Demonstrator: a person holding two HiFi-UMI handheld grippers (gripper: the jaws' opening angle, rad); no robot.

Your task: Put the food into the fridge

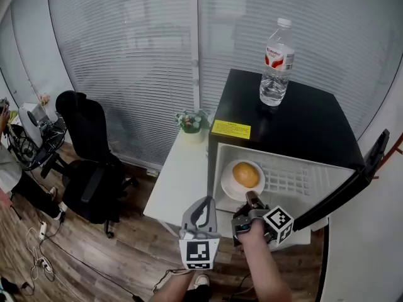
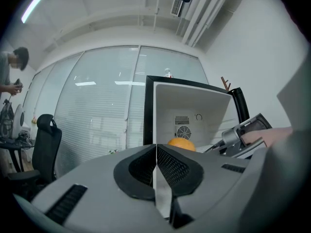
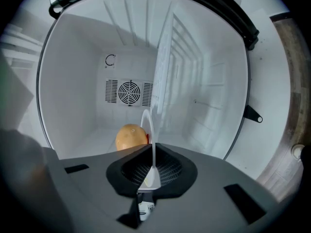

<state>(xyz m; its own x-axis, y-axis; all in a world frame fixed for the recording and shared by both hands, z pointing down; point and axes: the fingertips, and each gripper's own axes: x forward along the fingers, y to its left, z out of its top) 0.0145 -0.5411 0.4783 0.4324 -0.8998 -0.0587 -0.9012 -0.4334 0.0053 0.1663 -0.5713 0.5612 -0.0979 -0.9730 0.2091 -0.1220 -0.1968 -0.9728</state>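
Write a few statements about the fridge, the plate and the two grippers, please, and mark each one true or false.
1. The fridge door stands open. True.
2. The water bottle lies inside the fridge. False: it stands upright on top of it.
3. The right gripper is shut on the rim of the plate. True.
4. The left gripper holds the round orange food. False: its jaws are together on nothing; the food sits on the plate.
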